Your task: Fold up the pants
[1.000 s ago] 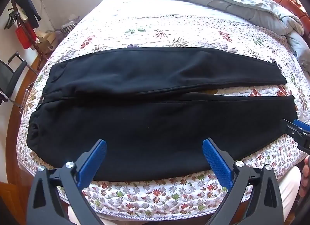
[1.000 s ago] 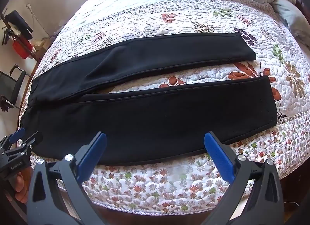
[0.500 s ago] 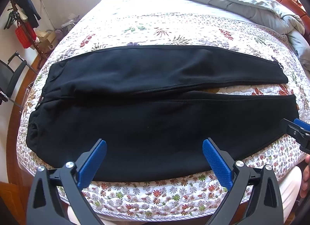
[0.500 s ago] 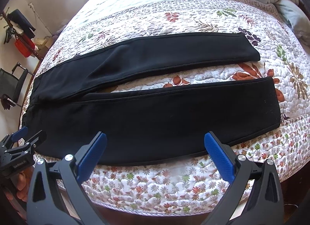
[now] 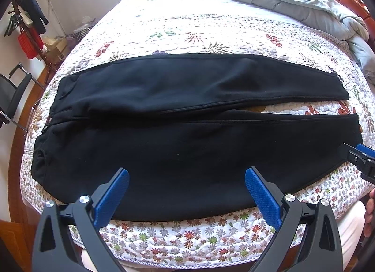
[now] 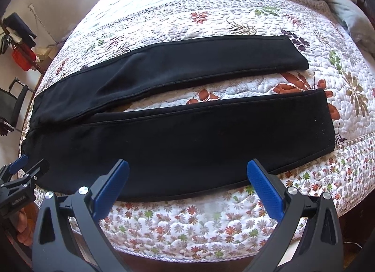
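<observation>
Left wrist view: black pants lie flat on the bed; left gripper and right gripper hover, fingers spread wide, empty.

At the lower left of the right wrist view, the left tool carries small white lettering on its black body, too blurred to read. Nothing else bears text.

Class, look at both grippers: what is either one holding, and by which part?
Nothing. The left gripper and right gripper are open above the pants.
</observation>
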Demonstrator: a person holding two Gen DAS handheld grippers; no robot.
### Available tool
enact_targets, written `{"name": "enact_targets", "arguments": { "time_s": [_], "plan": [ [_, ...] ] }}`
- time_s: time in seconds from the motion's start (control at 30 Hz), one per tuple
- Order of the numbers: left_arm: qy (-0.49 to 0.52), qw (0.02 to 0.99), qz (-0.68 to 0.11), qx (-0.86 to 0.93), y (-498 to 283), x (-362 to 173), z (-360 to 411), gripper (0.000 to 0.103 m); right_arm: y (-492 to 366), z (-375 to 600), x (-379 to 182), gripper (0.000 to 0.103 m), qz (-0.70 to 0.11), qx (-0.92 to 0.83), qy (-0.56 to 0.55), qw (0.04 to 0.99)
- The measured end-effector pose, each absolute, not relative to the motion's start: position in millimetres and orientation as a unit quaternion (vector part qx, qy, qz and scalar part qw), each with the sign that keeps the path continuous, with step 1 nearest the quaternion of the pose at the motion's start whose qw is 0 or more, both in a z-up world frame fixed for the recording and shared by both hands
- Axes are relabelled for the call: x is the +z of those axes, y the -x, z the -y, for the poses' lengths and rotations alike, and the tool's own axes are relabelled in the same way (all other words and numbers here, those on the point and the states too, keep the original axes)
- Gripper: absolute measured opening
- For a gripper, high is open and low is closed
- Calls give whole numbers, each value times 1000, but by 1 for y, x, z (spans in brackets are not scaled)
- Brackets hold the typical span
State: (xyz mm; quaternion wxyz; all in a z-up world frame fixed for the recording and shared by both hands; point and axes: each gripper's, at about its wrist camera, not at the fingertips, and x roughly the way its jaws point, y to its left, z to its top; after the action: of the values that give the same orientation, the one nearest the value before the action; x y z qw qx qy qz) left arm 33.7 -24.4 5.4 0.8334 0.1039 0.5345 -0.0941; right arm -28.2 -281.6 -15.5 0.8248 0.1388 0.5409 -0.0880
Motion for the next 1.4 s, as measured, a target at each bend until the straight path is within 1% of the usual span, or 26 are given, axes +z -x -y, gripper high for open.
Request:
{"name": "enact_targets", "arguments": {
  "time_s": [0.17,0.3,0.47,0.63,0.73,0.87,0.97,1.1,1.17,1.27,1.33,1.4],
  "plan": [
    [-106,832,-536,-95,-35,3,28,99,26,278,-19,100,-552,-86,-126,820],
    [-107,831,-538,-95,-35,1,29,99,25,280,-23,100,-543,-68,-149,823],
    [-109,829,-540,-96,-37,0,32,99,25,282,-27,100,-545,-65,-152,822],
    [-101,824,-541,-133,-46,-10,34,99,19,293,-29,100,-546,-50,-153,822],
    [-101,818,-538,-178,-60,-18,37,99,10,323,-27,100,-543,-57,-142,826],
    [-74,814,-537,-211,-96,-16,46,99,-13,403,-18,100,-530,-99,-149,829],
    [-100,814,-525,-225,-135,-11,77,99,-39,467,-16,100,-527,-124,-162,825],
    [-105,799,-533,-256,-184,-16,119,99,-84,533,-38,100,-548,-120,-180,808],
    [-106,792,-536,-272,-203,-21,137,99,-106,554,-63,100,-574,-94,-207,787],
    [-102,775,-542,-308,-227,-30,165,99,-128,565,-94,100,-600,-87,-203,769],
    [-101,769,-546,-318,-237,-37,173,99,-134,567,-100,101,-595,-73,-208,773],
    [-100,762,-548,-329,-248,-44,181,99,-136,562,-104,98,-593,-51,-203,777]
  ]
}}
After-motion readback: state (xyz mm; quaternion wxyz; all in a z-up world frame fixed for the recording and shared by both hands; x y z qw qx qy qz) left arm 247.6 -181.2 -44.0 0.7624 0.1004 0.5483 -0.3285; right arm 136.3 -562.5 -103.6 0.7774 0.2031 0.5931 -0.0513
